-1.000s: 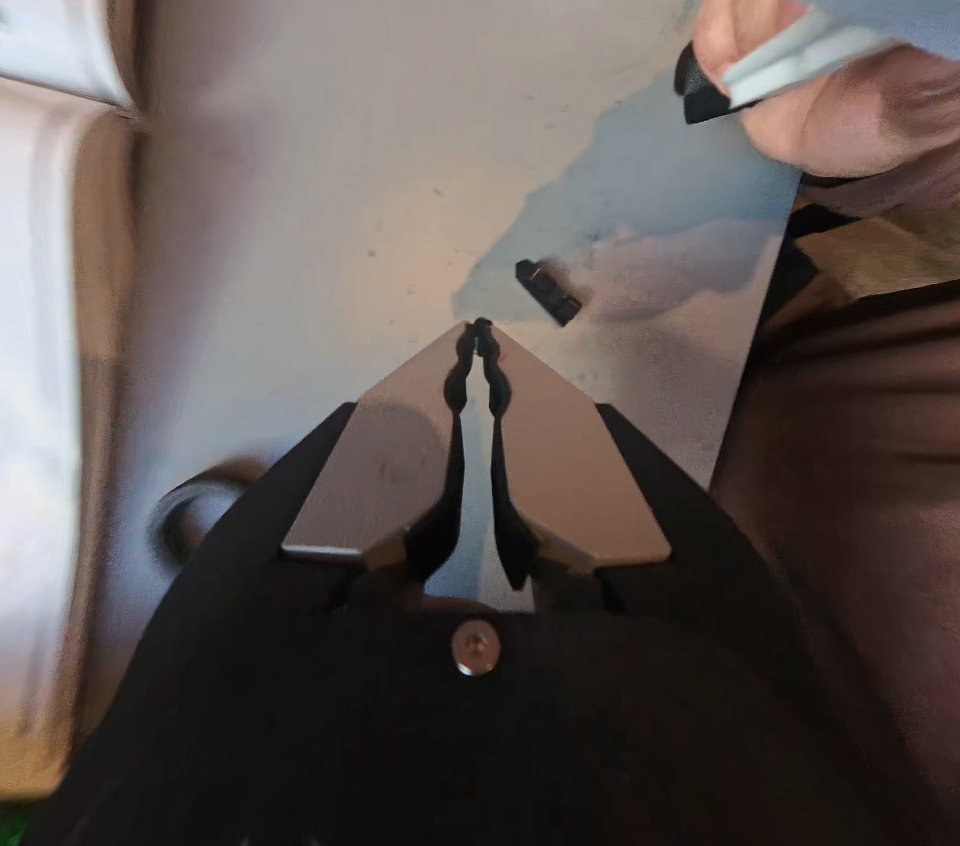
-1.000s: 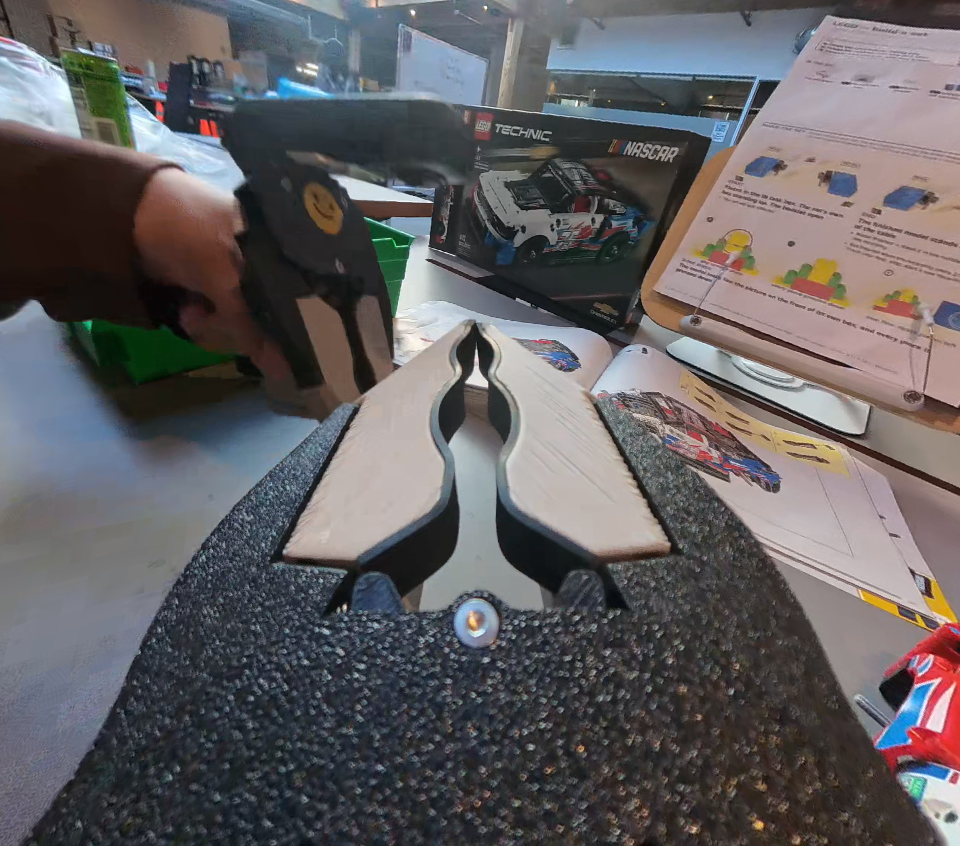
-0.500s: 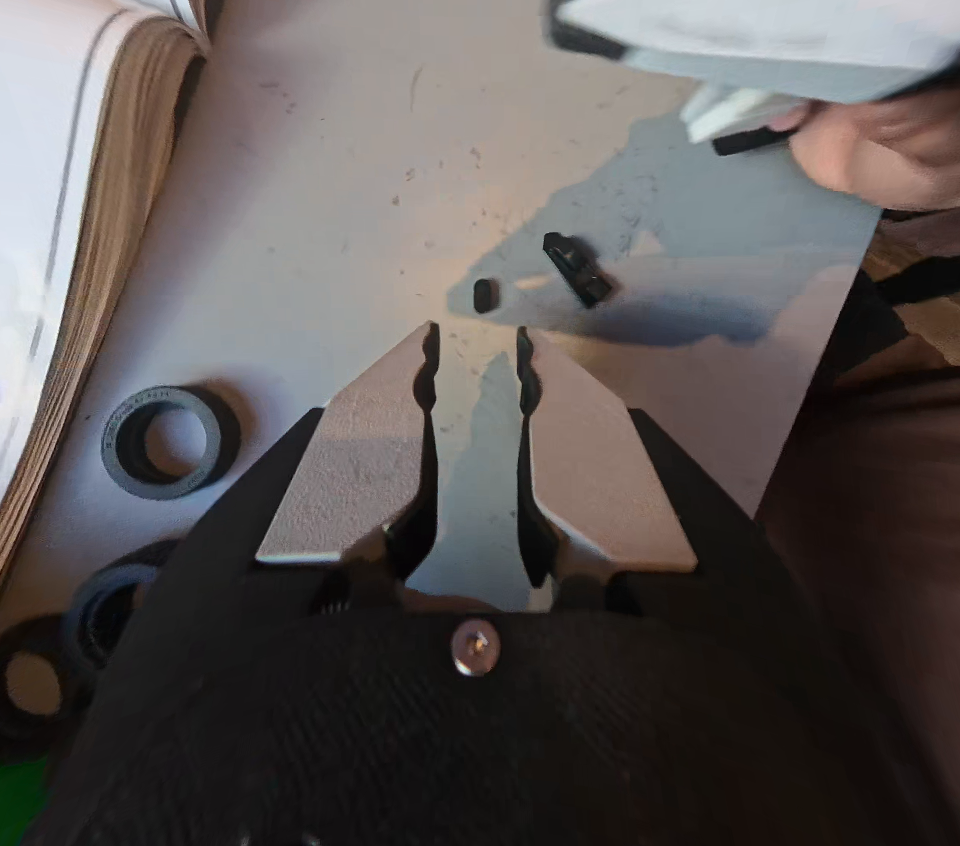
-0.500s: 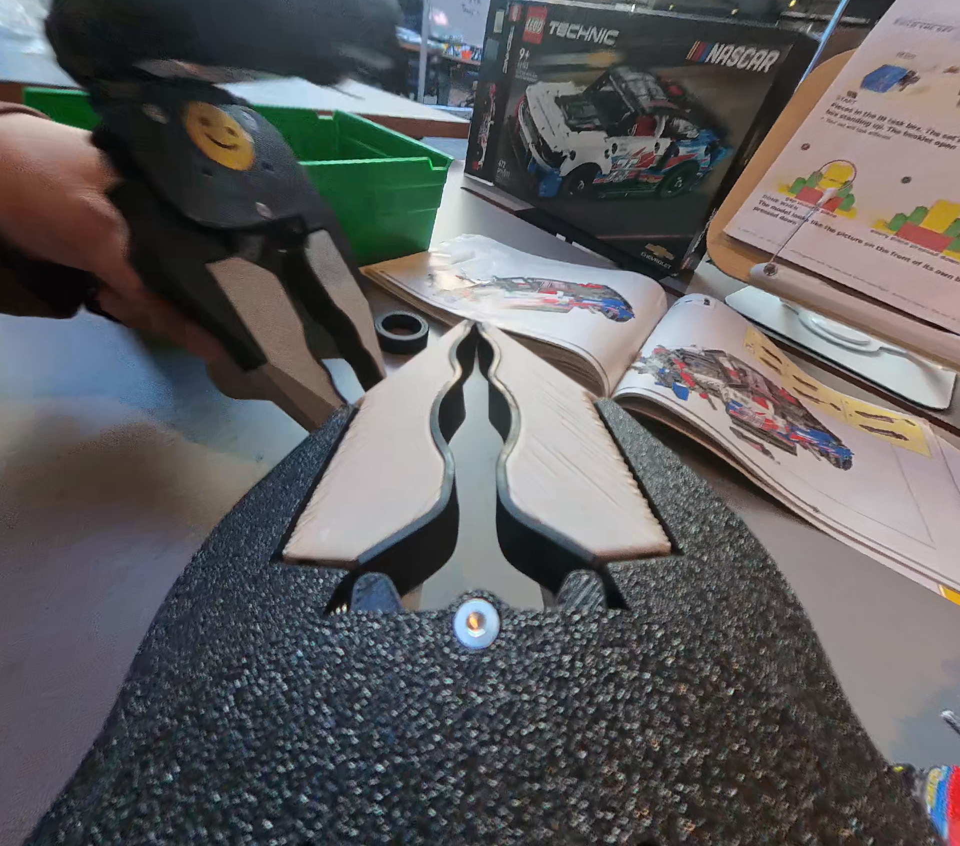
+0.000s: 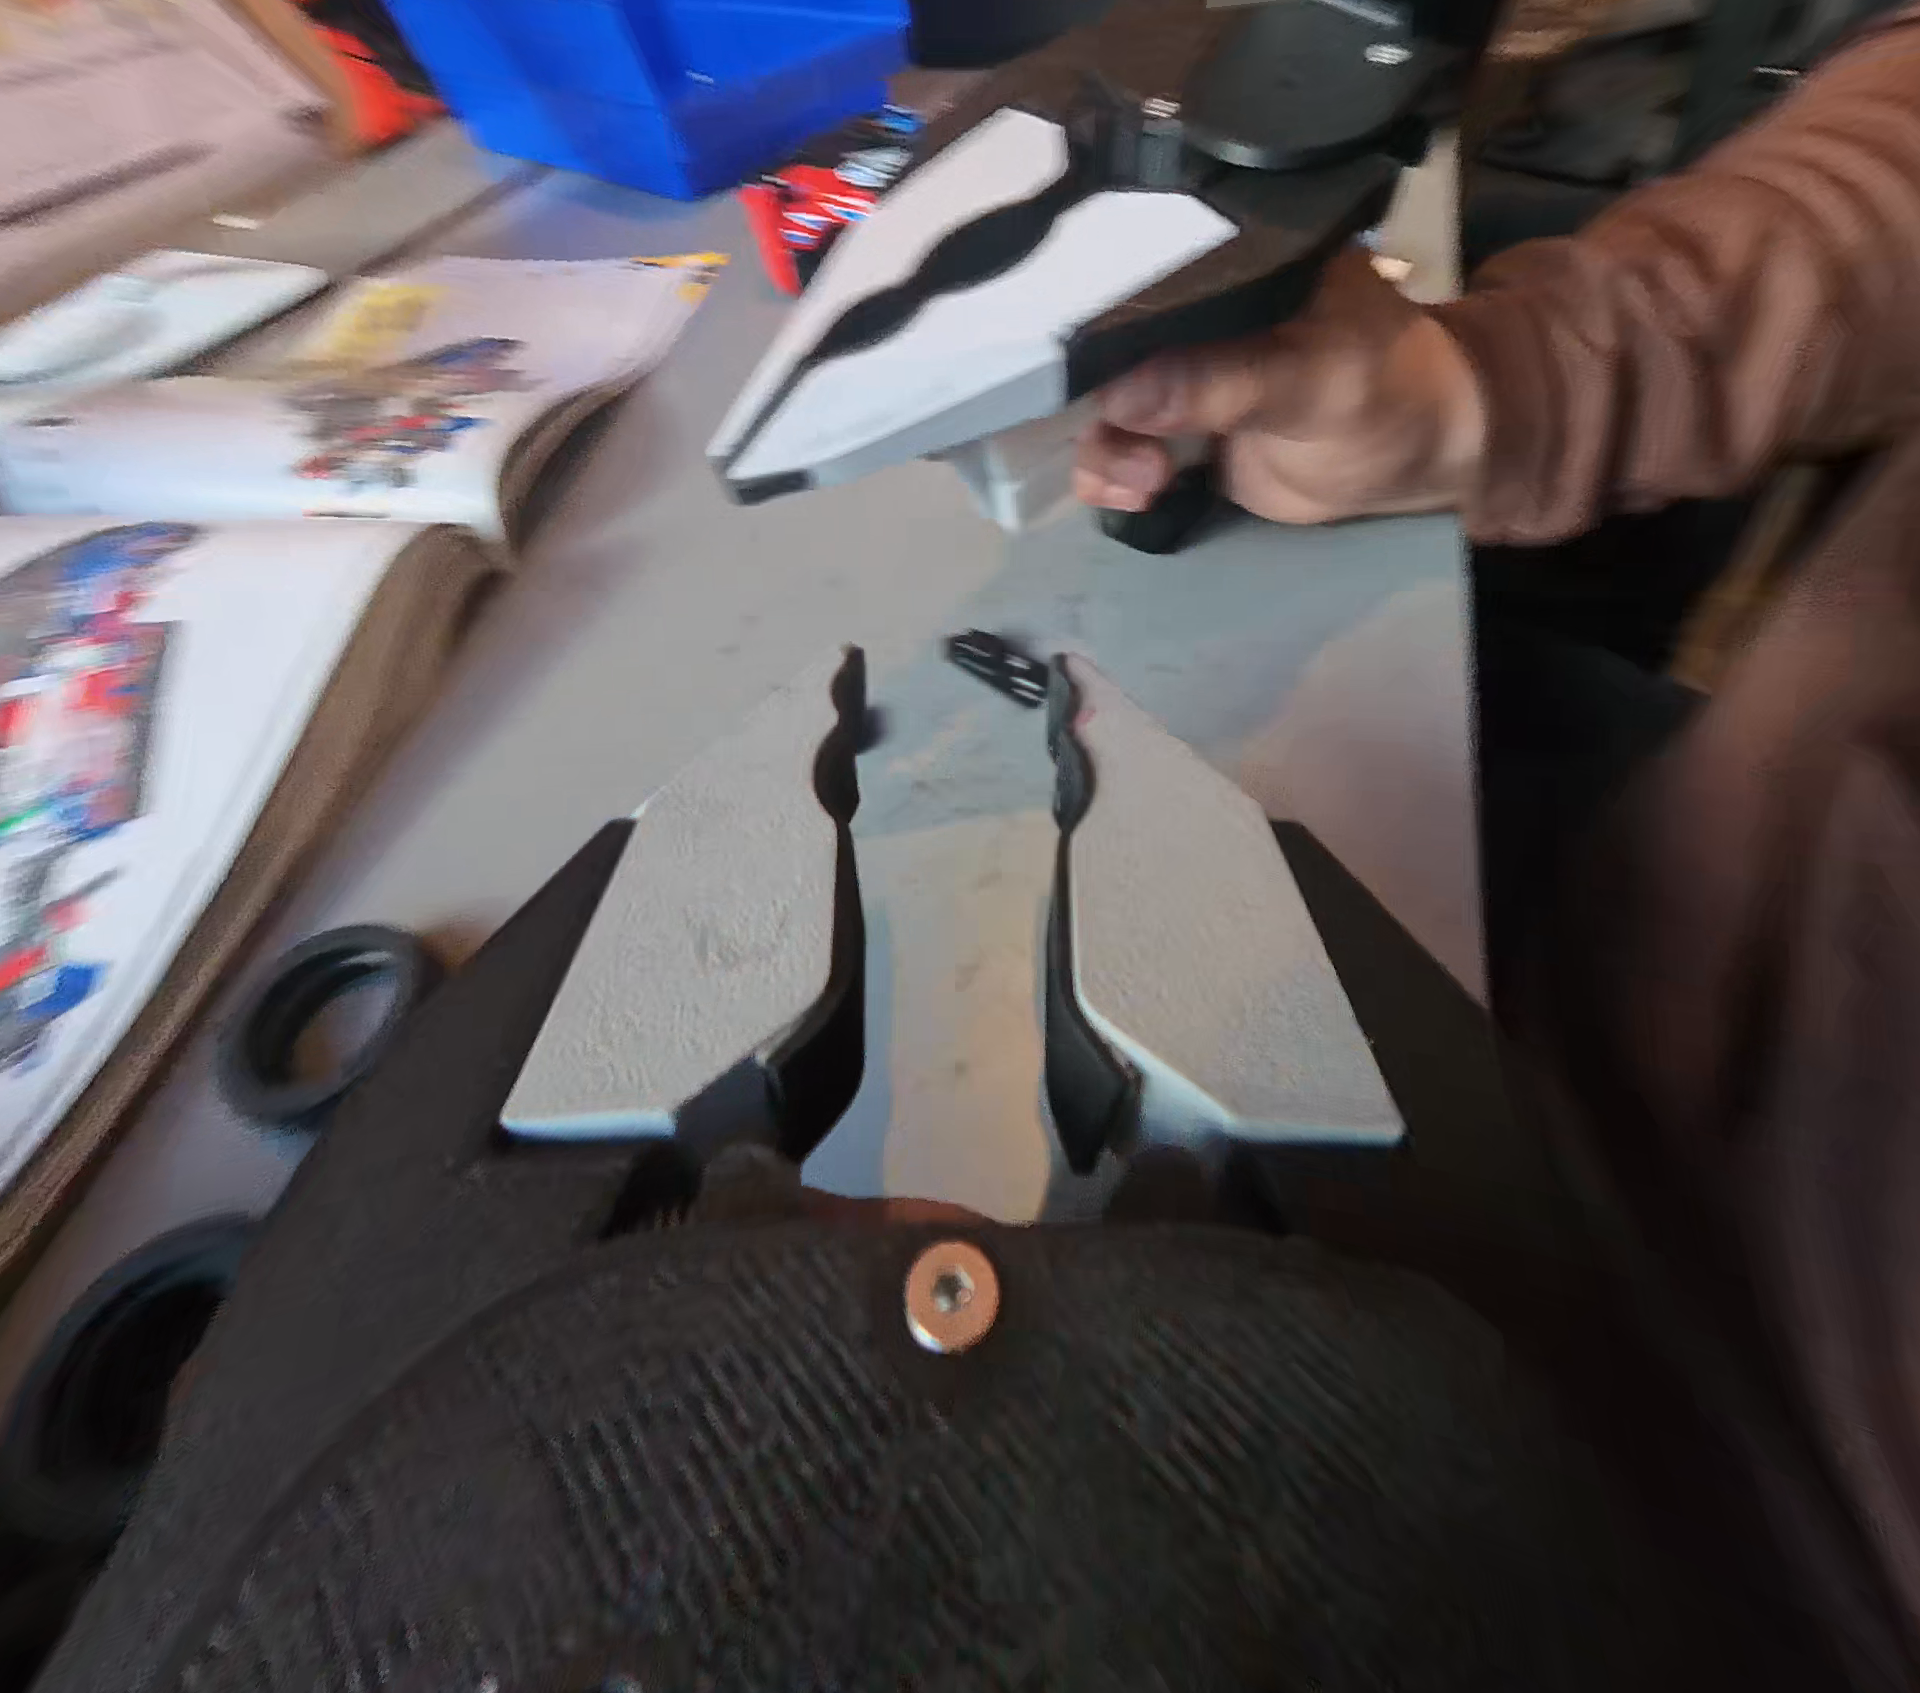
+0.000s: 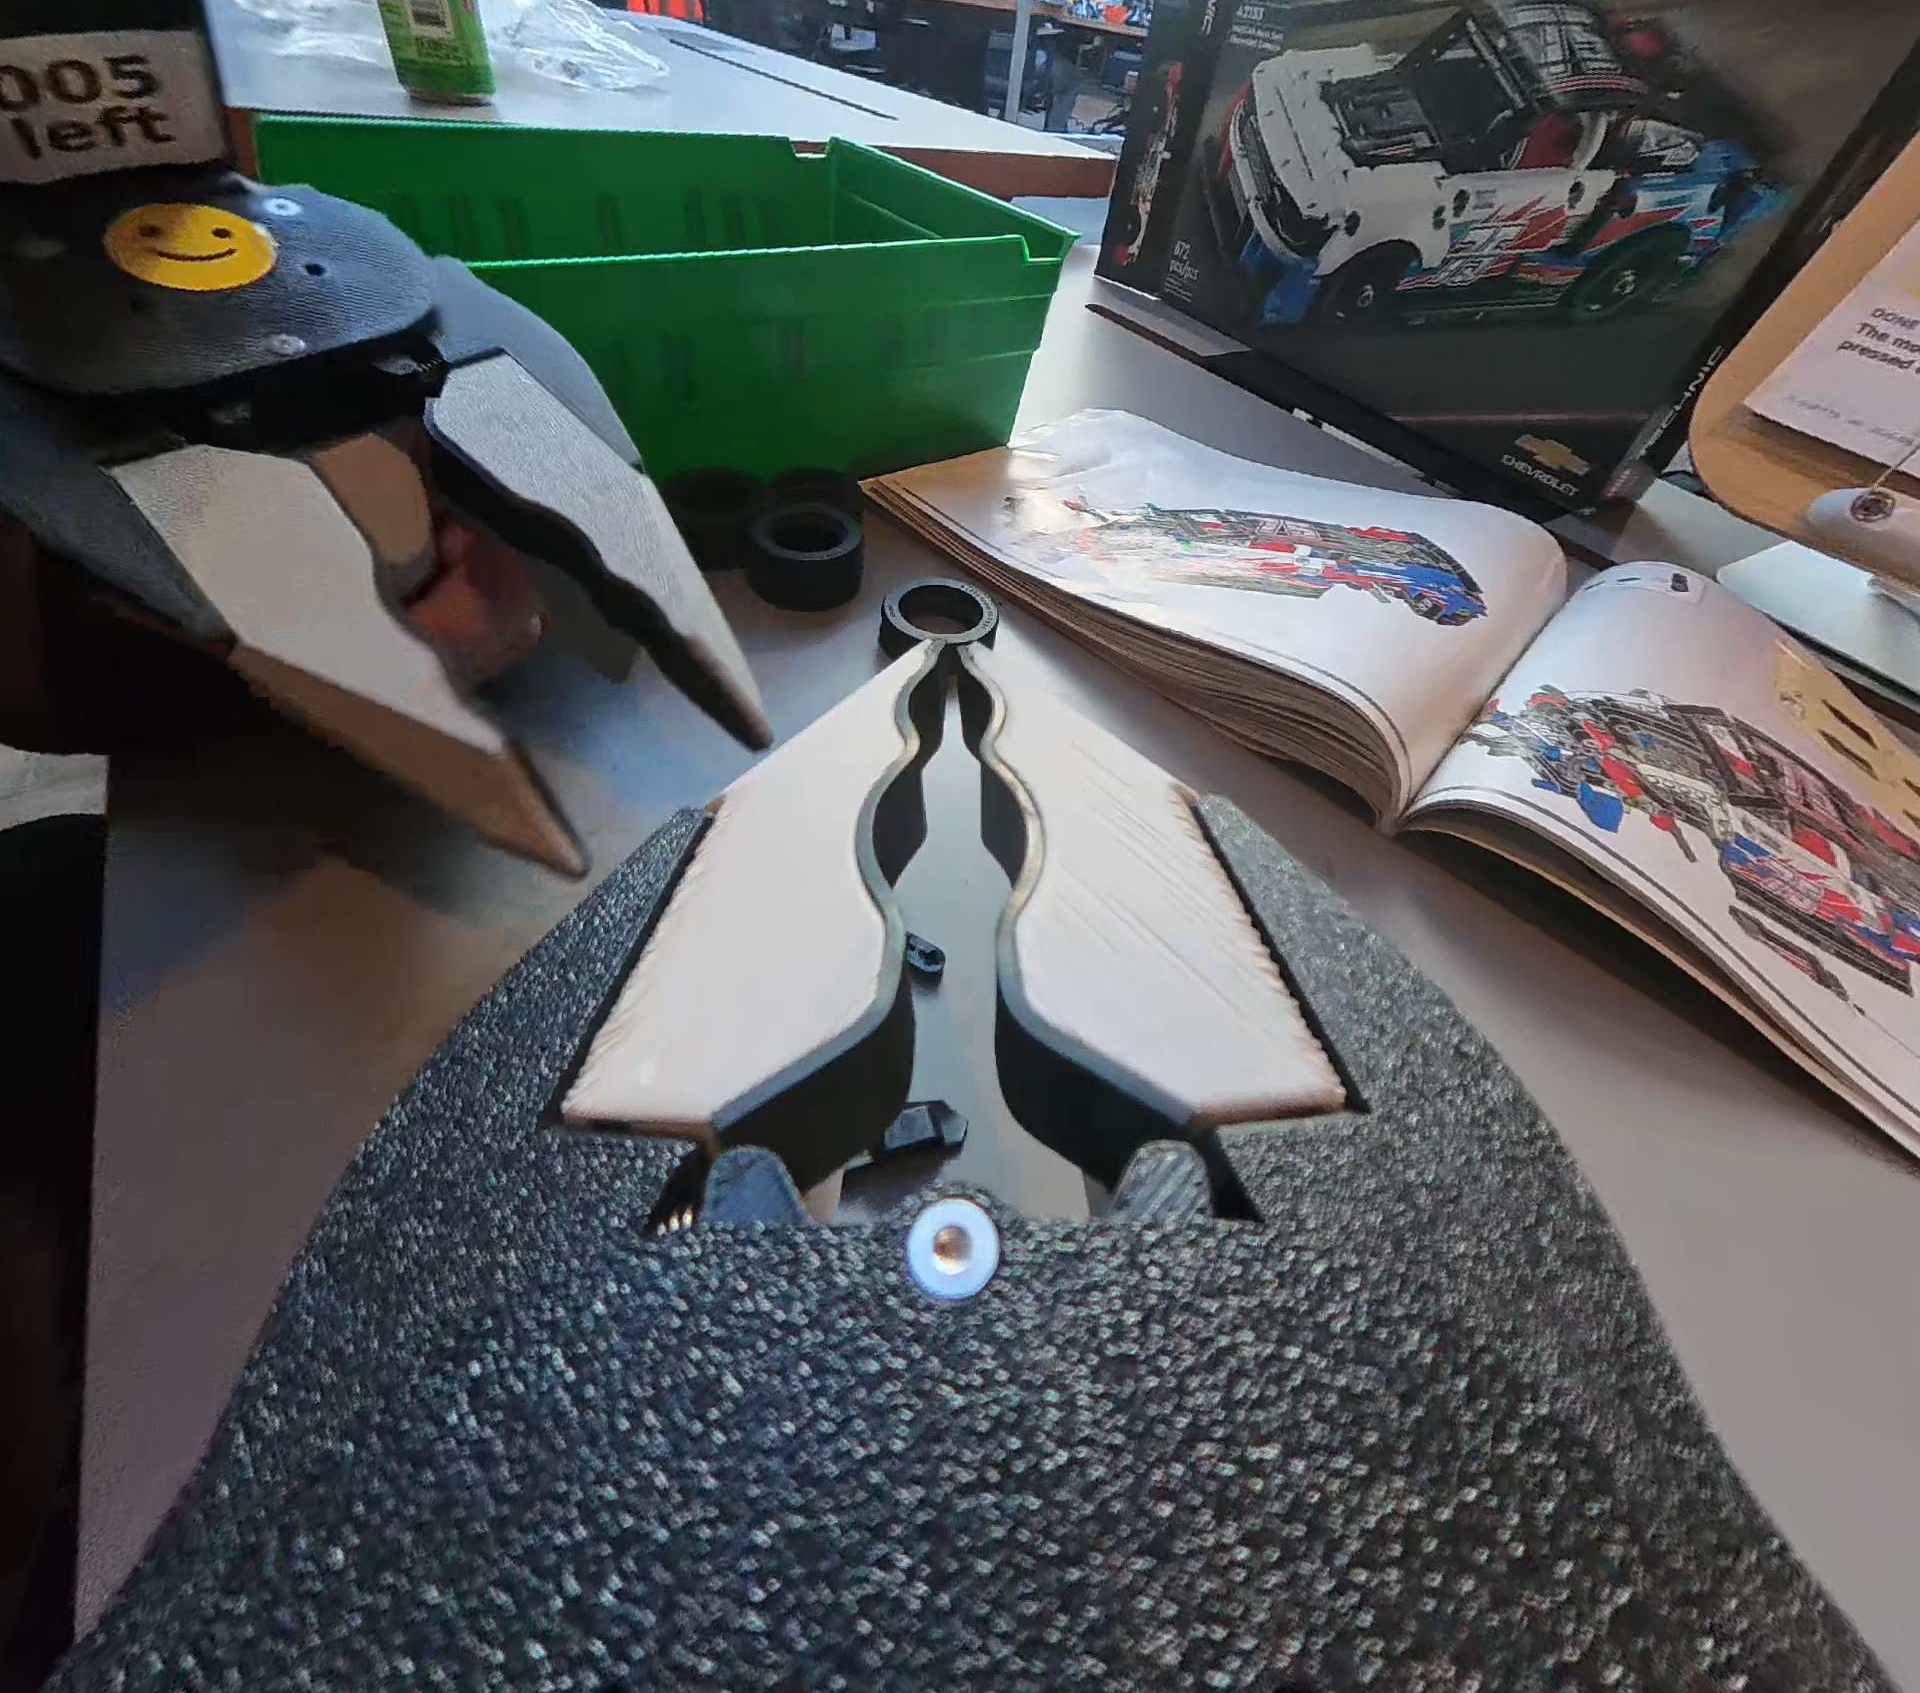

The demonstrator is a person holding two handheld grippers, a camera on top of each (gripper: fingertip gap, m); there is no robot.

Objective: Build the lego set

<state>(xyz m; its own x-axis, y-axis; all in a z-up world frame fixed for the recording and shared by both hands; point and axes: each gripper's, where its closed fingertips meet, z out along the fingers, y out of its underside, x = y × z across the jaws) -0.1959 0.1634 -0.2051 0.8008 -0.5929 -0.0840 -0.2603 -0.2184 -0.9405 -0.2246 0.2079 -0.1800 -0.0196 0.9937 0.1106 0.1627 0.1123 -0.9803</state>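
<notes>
My left gripper [image 5: 956, 675] is open and empty, low over the grey table [image 5: 665, 667]. A flat black Lego piece [image 5: 995, 669] lies on the table just beyond its fingertips, nearer the right one. A tiny black pin [image 5: 871, 724] lies by the left fingertip. My right gripper [image 6: 951, 656] is shut with nothing visible between its tips; it hovers above the table and also shows in the left wrist view [image 5: 743, 474]. In the right wrist view the left gripper [image 6: 655, 796] stands open at the left, and two small black pieces [image 6: 925, 952] show below my right fingers.
An open instruction booklet [image 6: 1299, 635] lies on the table, also in the left wrist view [image 5: 343, 417]. Black tyres [image 6: 805, 552] and a thin black tyre ring [image 6: 938, 613] sit by a green bin [image 6: 675, 293]. The set's box [image 6: 1507, 137], a blue bin [image 5: 665, 33] and a red car section [image 5: 821, 209] stand farther back. There is about 6 cm between the tips of the two grippers. My left gripper's tips are some 8 cm from the flat black Lego piece [image 5: 995, 669].
My left gripper went from shut to wide open, leaving a tiny black pin on the table, and its view tilted up. My right gripper stayed shut and tipped down towards the table.
</notes>
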